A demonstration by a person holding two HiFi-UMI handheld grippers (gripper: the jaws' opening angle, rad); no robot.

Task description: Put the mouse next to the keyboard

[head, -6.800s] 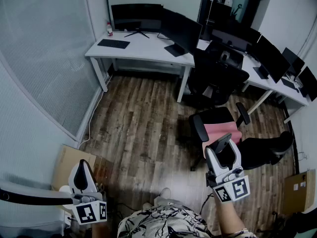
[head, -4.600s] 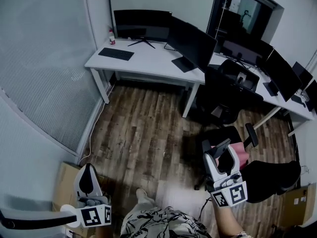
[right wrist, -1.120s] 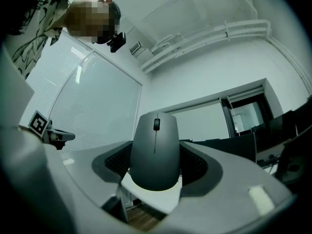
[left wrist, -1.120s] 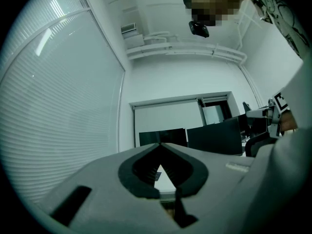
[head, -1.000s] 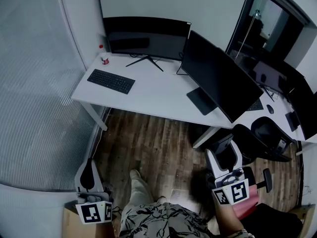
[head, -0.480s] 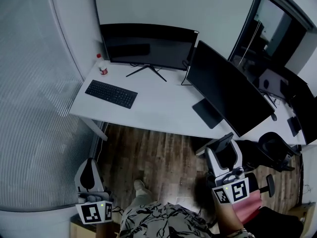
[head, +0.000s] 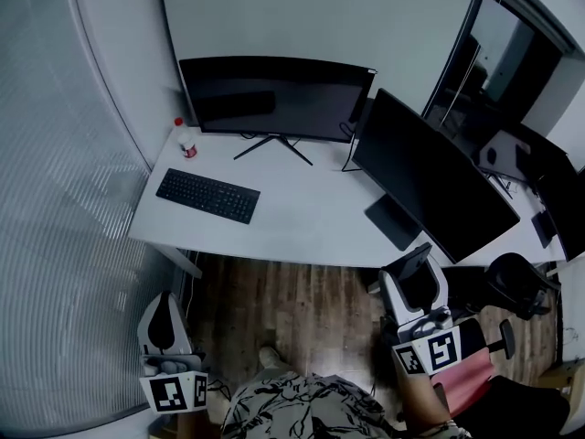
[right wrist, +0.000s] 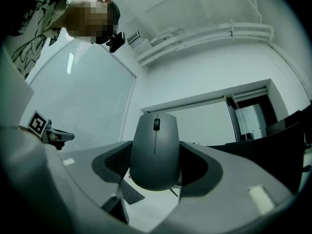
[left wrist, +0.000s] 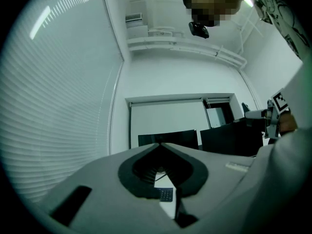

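A dark grey mouse (right wrist: 155,152) stands upright between the jaws of my right gripper (right wrist: 155,141), which is shut on it. In the head view that right gripper (head: 417,282) hangs over the wooden floor just in front of the white desk (head: 302,218). The black keyboard (head: 207,196) lies on the desk's left part, far from both grippers. It also shows small past the mouse as the keyboard (right wrist: 129,192). My left gripper (head: 162,322) is low at the left by the desk's corner, its jaws shut with nothing between them. The left gripper (left wrist: 158,145) points toward the desk.
A wide curved monitor (head: 274,99) stands behind the keyboard, and a second monitor (head: 434,190) is angled at the right. A small red-capped bottle (head: 186,142) sits at the desk's back left. A frosted glass wall (head: 64,199) runs along the left. An office chair (head: 521,282) stands at the right.
The desk and keyboard have come closer and lower in the head view as I walk up to them. Both grippers keep their pose, the right still holding the mouse.
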